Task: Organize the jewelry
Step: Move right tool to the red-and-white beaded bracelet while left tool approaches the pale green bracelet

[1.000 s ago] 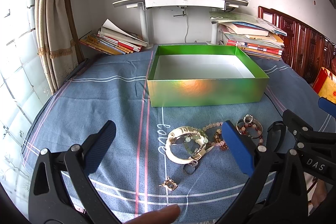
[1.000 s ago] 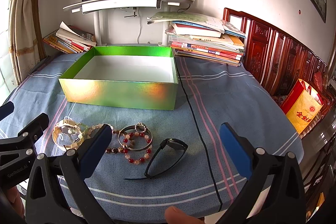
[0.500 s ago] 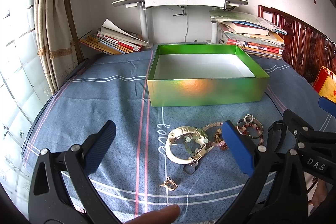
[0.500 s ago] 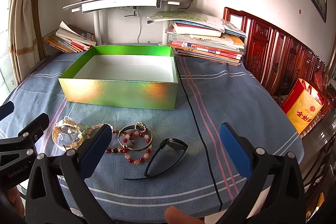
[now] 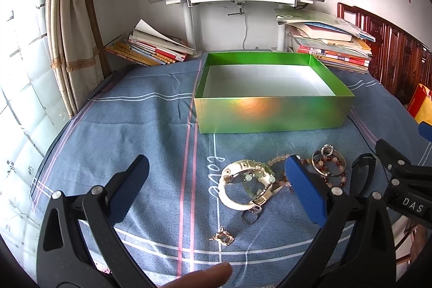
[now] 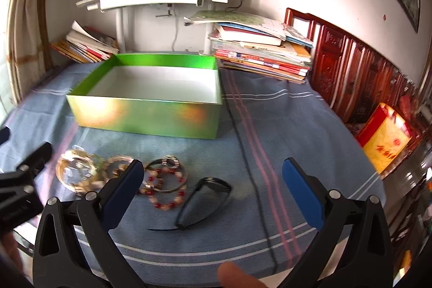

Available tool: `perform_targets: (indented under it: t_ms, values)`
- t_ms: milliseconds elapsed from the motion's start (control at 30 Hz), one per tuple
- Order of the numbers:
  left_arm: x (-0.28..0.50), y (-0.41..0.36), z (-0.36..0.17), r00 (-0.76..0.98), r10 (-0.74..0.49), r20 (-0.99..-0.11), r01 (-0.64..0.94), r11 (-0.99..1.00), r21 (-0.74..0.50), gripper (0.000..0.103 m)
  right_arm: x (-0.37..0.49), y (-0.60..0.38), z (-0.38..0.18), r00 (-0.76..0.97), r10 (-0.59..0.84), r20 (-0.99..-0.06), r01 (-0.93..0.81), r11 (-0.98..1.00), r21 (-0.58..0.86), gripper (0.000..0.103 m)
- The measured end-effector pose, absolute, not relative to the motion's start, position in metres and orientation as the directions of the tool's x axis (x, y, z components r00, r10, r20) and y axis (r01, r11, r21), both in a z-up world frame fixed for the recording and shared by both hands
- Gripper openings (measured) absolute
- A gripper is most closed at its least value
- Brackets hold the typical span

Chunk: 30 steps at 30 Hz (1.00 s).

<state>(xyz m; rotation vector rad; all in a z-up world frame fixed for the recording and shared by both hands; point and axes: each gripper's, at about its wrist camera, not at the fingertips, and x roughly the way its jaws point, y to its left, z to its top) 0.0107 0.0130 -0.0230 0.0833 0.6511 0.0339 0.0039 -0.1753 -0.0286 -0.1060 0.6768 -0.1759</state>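
The right gripper (image 6: 210, 190), spread and empty, has just been swung toward the bracelets (image 6: 164, 185); the left gripper (image 5: 216, 185) is kept spread and unmoved, the box (image 6: 145, 115) still unfilled.

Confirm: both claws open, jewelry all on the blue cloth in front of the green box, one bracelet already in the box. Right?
Not quite. The green box is empty: the left wrist view shows only its bare white floor. The rest holds: the white bangle and red bead bracelet lie on the blue cloth in front of it, and the left claw and right claw are open.
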Motion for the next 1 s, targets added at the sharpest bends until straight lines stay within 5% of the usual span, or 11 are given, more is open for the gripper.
perform_targets:
  t_ms: [167,267,367,600,767,867,933,1000]
  values:
    - [0.028,0.025,-0.037,0.736,0.095,-0.670,-0.039,0.994,0.098,0.100,0.017,-0.203,-0.044,0.709,-0.219,-0.670,0.156,0.976,-0.153,0.097]
    - [0.034,0.030,-0.046,0.704,0.087,-0.705,-0.033,0.995,0.090,0.098,0.022,-0.213,-0.054,0.654,-0.213,-0.726,0.166,0.977,-0.138,0.068]
    - [0.030,0.026,-0.051,0.691,0.066,-0.720,0.016,0.994,0.107,0.084,0.026,-0.211,-0.063,0.614,-0.181,-0.768,0.139,0.983,-0.121,0.051]
    - [0.038,0.019,-0.065,0.639,0.015,-0.769,0.088,0.992,0.092,0.075,0.028,-0.195,-0.072,0.600,-0.107,-0.793,0.070,0.994,-0.081,0.046]
    - [0.057,0.020,-0.075,0.604,0.001,-0.797,0.103,0.992,0.079,0.058,0.037,-0.188,-0.080,0.571,-0.099,-0.815,0.051,0.995,-0.086,0.046]
    - [0.067,0.021,-0.085,0.552,-0.043,-0.833,0.124,0.992,0.031,0.039,0.043,-0.187,-0.087,0.557,-0.084,-0.827,0.049,0.996,-0.068,0.045]
    - [0.068,0.020,-0.088,0.541,-0.069,-0.838,0.134,0.991,0.005,0.023,0.046,-0.189,-0.090,0.555,-0.066,-0.829,0.048,0.998,-0.047,0.036]
    - [0.066,0.019,-0.087,0.551,-0.051,-0.833,0.130,0.991,0.026,0.018,0.046,-0.188,-0.091,0.564,-0.073,-0.822,0.041,0.997,-0.061,0.013]
